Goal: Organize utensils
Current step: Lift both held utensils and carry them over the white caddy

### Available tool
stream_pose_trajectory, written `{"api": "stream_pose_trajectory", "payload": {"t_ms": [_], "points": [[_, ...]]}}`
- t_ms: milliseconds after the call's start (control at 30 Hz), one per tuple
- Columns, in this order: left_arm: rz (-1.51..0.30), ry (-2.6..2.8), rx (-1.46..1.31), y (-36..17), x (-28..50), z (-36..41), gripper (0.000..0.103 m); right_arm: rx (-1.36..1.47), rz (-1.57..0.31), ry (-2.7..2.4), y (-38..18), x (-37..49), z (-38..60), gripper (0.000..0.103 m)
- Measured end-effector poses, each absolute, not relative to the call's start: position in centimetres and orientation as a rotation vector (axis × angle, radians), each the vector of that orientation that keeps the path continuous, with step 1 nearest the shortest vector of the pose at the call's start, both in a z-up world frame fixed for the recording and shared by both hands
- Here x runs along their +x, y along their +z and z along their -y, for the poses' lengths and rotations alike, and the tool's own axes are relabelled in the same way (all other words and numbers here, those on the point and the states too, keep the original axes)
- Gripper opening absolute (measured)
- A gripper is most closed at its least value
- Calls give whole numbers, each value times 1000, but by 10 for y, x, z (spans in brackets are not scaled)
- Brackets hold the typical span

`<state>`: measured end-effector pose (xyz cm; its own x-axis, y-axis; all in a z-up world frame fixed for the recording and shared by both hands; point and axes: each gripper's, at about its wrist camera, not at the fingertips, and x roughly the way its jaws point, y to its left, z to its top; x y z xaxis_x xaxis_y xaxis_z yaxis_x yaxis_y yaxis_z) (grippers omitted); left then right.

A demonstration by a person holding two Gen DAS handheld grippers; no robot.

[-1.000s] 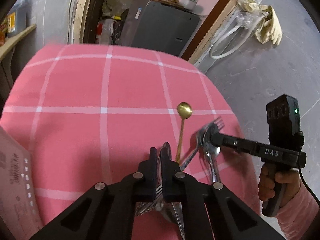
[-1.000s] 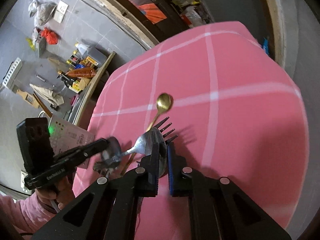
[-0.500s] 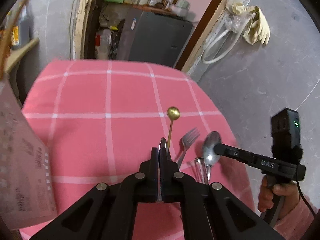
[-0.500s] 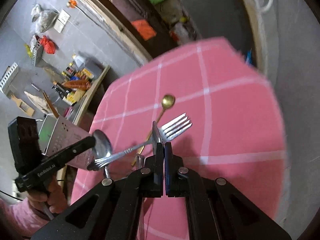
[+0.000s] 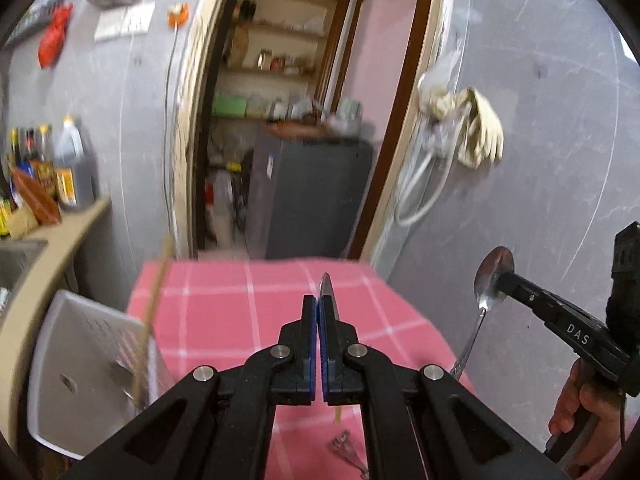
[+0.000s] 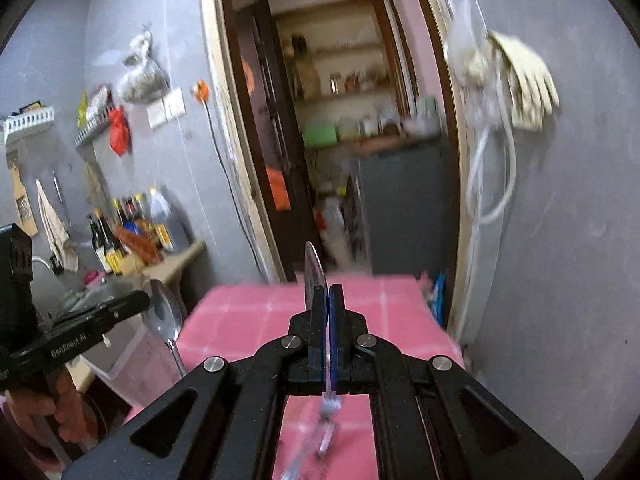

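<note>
My left gripper (image 5: 319, 300) is shut on a silver spoon (image 5: 327, 285), held edge-on above the pink checked table (image 5: 224, 312); the same spoon shows in the right wrist view (image 6: 162, 312). My right gripper (image 6: 328, 290) is shut on another silver spoon (image 6: 311, 272), also seen in the left wrist view (image 5: 493, 276) with its handle hanging down. Both are lifted clear of the cloth. A fork (image 6: 326, 412) and other cutlery lie on the cloth below. A white perforated utensil holder (image 5: 80, 364) with a chopstick (image 5: 154, 308) stands at the table's left.
A counter (image 5: 60, 232) with sauce bottles (image 5: 74, 168) and a sink lies to the left. A doorway with a dark fridge (image 5: 312, 196) is behind the table. Rubber gloves (image 5: 478, 128) and a hose hang on the grey wall at right.
Both grippers closed on spoons, lifted them off the cloth and tilted up, so the views now face the doorway. The gold spoon has left both views.
</note>
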<state>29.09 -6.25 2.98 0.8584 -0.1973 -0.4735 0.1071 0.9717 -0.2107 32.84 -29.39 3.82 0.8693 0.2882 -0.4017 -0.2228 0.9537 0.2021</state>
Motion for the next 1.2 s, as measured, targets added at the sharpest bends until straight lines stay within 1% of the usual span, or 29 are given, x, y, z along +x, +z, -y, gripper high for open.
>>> {"api": "stream_pose_trajectory", "payload": {"t_ms": [100,233,467,633,800,1000,1200], "points": [[-465,-140,-163,53,283,50,2,161,-375,292,67,321,272,1],[-414,-86,-136,78,271,22,2,179,-304,339,90,315,234,1],[-352,66,-91,100,247,-36,2,164,-204,424,97,306,161,2],[-326,153,-40,90,237,-60,2,101,-172,451,85,296,116,1],[-297,203,40,71,233,-62,2,23,-186,463,59,290,86,1],[-321,198,135,49,234,-54,2,3,-247,482,35,292,76,2],[-366,172,128,31,232,-54,2,19,-304,512,18,298,81,2]]}}
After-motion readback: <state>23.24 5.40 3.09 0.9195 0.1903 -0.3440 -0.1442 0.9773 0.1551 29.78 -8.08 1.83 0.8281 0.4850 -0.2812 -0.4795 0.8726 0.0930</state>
